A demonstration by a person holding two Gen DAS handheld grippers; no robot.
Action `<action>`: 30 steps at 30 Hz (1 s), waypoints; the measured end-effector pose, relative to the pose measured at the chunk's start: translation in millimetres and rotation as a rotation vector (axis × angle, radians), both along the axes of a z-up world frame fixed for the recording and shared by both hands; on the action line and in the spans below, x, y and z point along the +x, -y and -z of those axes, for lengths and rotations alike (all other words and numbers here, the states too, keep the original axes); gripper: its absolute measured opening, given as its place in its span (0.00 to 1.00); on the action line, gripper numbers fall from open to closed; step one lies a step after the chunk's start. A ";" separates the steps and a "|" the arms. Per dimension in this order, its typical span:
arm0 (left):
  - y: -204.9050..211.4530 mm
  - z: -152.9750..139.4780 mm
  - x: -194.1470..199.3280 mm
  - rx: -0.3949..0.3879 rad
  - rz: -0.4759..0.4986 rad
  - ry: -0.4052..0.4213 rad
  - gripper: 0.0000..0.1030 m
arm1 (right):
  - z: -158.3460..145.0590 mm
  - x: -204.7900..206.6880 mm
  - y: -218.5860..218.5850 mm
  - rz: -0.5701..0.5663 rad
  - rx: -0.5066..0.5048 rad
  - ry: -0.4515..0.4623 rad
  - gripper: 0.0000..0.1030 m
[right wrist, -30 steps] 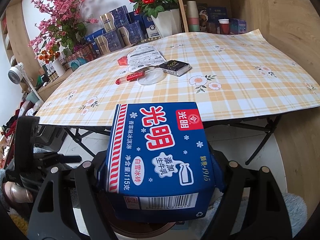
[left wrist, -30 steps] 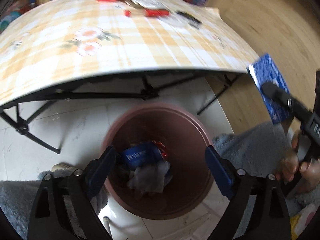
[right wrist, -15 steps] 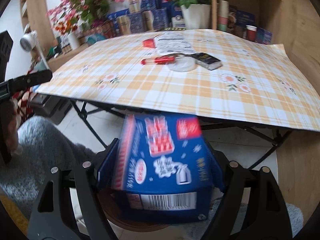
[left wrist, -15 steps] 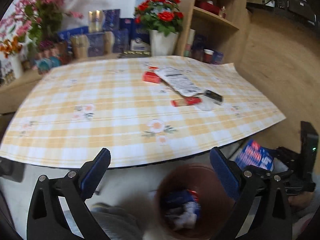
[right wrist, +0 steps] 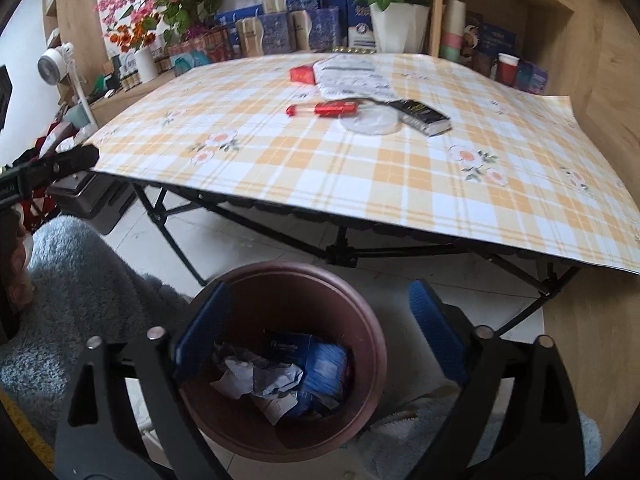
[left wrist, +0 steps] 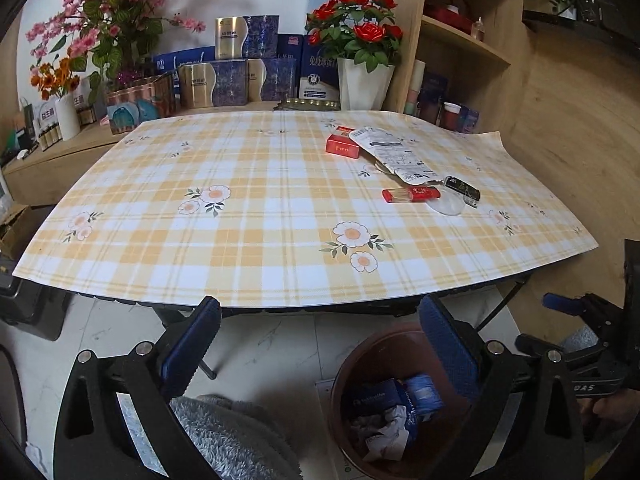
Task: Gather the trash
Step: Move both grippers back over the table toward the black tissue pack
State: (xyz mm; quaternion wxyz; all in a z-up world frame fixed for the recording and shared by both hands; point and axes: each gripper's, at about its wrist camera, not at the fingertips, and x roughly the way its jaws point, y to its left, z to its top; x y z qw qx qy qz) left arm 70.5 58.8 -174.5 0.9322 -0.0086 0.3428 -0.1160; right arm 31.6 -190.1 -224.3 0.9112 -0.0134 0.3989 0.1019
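A brown bin [right wrist: 372, 344] stands on the floor under the table's front edge, holding blue cartons [right wrist: 316, 364] and crumpled paper. My right gripper [right wrist: 320, 340] is open and empty just above the bin. My left gripper [left wrist: 320, 344] is open and empty, raised to the left of the bin [left wrist: 352, 364]. On the checked tablecloth [left wrist: 248, 216] lie a red box [left wrist: 343, 147], a white printed pouch [left wrist: 390, 154], a red tube [left wrist: 411, 194], a black box [left wrist: 462, 190] and a clear round lid [left wrist: 446, 206].
Boxes, flower vases and shelves stand behind the table. The table's black folding legs [right wrist: 344, 252] cross behind the bin. Grey fleece sleeves [right wrist: 80, 276] show at the lower edges. Wooden wall at the right.
My right gripper opened and the blue milk carton dropped into the bin. My left gripper lifted from over the bin and now faces the tabletop.
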 end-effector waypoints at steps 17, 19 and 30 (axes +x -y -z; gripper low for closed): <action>-1.3 2.0 3.9 -0.012 -0.030 0.006 0.94 | -27.2 28.8 47.3 0.023 0.151 -0.001 0.88; -2.4 2.4 6.1 -0.022 -0.041 0.003 0.94 | -37.2 46.4 55.1 0.003 0.097 0.013 0.88; -19.3 9.9 25.1 -0.141 -0.114 -0.052 0.94 | -52.0 174.6 96.4 -0.008 -0.104 0.016 0.78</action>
